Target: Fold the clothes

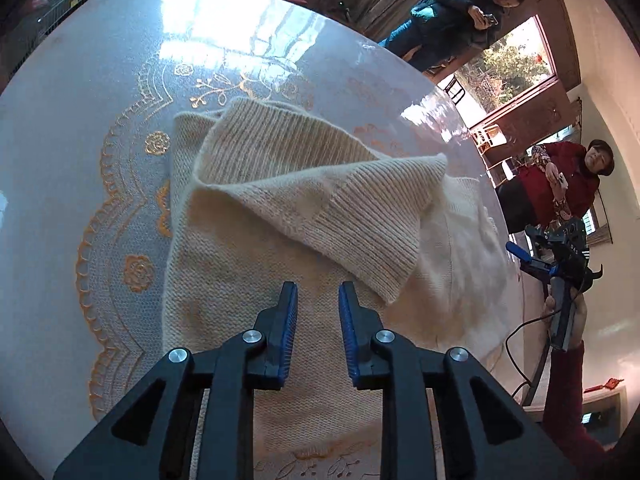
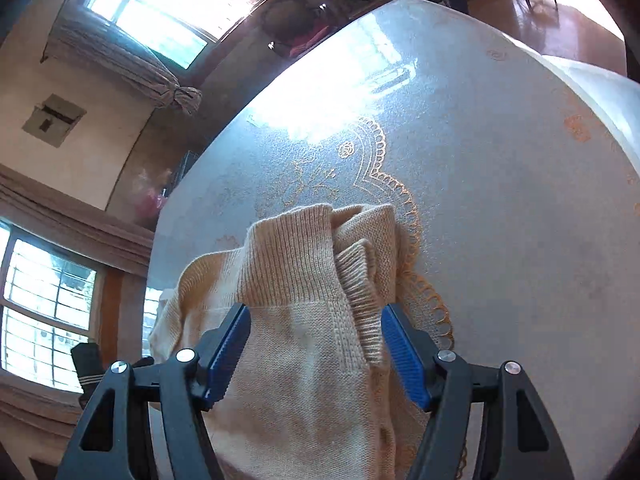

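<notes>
a cream knit sweater (image 1: pixel 280 208) lies partly folded on the round table (image 1: pixel 80 160), which wears a glossy clear cover over a lace cloth with orange embroidered roses. its ribbed hem and one ribbed cuff are turned over on top of the plain-knit body, forming a loose triangular flap; the far edge spills toward the table's rim. from my left gripper (image 1: pixel 318 300) i see the blue-padded jaws parted by a narrow gap, with nothing pinched between them; they hover over the plain knit just short of the folded cuff. from my right gripper (image 2: pixel 316 344) the jaws stand spread wide, straddling the sweater's bunched body, the ribbed band just beyond the tips; the pads do not seem to press the cloth. two onlookers (image 1: pixel 560 184) stand beyond the table, near the window.
</notes>
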`<state>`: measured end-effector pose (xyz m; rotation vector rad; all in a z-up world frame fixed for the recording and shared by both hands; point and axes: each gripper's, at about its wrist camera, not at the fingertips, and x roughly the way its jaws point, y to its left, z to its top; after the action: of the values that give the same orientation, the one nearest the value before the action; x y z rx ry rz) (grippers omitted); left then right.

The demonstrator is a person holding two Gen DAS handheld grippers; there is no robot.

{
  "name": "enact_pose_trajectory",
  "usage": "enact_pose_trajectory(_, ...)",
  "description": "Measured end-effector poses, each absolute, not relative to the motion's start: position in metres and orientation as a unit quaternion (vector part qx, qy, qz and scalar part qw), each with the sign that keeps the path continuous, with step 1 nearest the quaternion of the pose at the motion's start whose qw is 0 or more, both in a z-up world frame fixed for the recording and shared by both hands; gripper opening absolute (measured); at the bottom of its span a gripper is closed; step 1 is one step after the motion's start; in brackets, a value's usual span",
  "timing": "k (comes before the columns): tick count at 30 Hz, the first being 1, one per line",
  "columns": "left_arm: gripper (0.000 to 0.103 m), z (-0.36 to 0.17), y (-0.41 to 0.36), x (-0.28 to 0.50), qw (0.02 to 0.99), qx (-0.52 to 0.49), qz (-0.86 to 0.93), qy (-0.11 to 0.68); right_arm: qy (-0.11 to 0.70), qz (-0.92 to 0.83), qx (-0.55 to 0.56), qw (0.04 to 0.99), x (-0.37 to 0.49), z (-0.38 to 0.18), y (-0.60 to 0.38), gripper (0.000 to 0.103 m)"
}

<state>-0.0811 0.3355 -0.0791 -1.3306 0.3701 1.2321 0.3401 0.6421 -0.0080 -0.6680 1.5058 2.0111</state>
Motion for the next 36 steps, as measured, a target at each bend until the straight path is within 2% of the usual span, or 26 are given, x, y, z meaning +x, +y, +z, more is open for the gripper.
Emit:
enact_pose_trajectory(4, 0.024, -0.086, 0.333, -0.077, 0.590, -0.590, 0.532, 0.145, 0.555, 0.748, -0.262, 0.253, 0.330, -0.020, 0.645, 0.070)
enact_pose_trajectory(7, 0.025, -0.083, 0.330, -0.087, 0.584, -0.605, 0.527, 0.123, 0.539, 0.748, -0.297, 0.250, 0.310, -0.028, 0.646, 0.065)
enact_pose_trajectory(8, 0.025, -0.083, 0.328, -0.090, 0.581, -0.609, 0.527, 0.120, 0.533, 0.742, -0.319, 0.251, 0.303, -0.032, 0.647, 0.055)
enact_pose_trajectory(9, 0.025, -0.082, 0.325, -0.091, 0.580, -0.609, 0.527, 0.122, 0.526, 0.743, -0.331, 0.250, 0.302, -0.035, 0.643, 0.035)
enact_pose_trajectory(11, 0.026, -0.078, 0.320, -0.088, 0.584, -0.602, 0.528, 0.133, 0.508, 0.745, -0.356, 0.245, 0.297, -0.039, 0.636, 0.018)
enact_pose_trajectory(12, 0.027, -0.077, 0.317, -0.086, 0.584, -0.601, 0.529, 0.137, 0.494, 0.750, -0.371, 0.235, 0.291, -0.038, 0.630, 0.014)
enact_pose_trajectory(15, 0.027, -0.077, 0.308, -0.084, 0.580, -0.598, 0.535, 0.141, 0.380, 0.759, -0.453, 0.272, 0.272, -0.031, 0.612, 0.009)
enact_pose_trajectory(21, 0.027, -0.066, 0.302, -0.088, 0.586, -0.594, 0.536, 0.128, 0.124, 0.737, -0.547, 0.376, 0.247, -0.014, 0.573, 0.012)
enact_pose_trajectory(24, 0.027, -0.067, 0.310, -0.091, 0.583, -0.605, 0.531, 0.115, 0.063, 0.724, -0.566, 0.388, 0.246, -0.015, 0.561, 0.012)
enact_pose_trajectory(27, 0.027, -0.065, 0.320, -0.097, 0.573, -0.606, 0.544, 0.094, 0.117, 0.741, -0.556, 0.357, 0.256, -0.012, 0.568, 0.012)
enact_pose_trajectory(31, 0.026, -0.055, 0.323, -0.111, 0.568, -0.585, 0.574, 0.066, 0.129, 0.741, -0.559, 0.350, 0.269, -0.013, 0.576, 0.012)
enact_pose_trajectory(33, 0.026, -0.050, 0.324, -0.122, 0.560, -0.578, 0.591, 0.054, 0.120, 0.738, -0.567, 0.345, 0.214, -0.017, 0.581, 0.015)
enact_pose_trajectory(36, 0.026, -0.046, 0.318, -0.143, 0.547, -0.581, 0.602, 0.028, 0.093, 0.733, -0.575, 0.352, 0.208, -0.016, 0.578, 0.021)
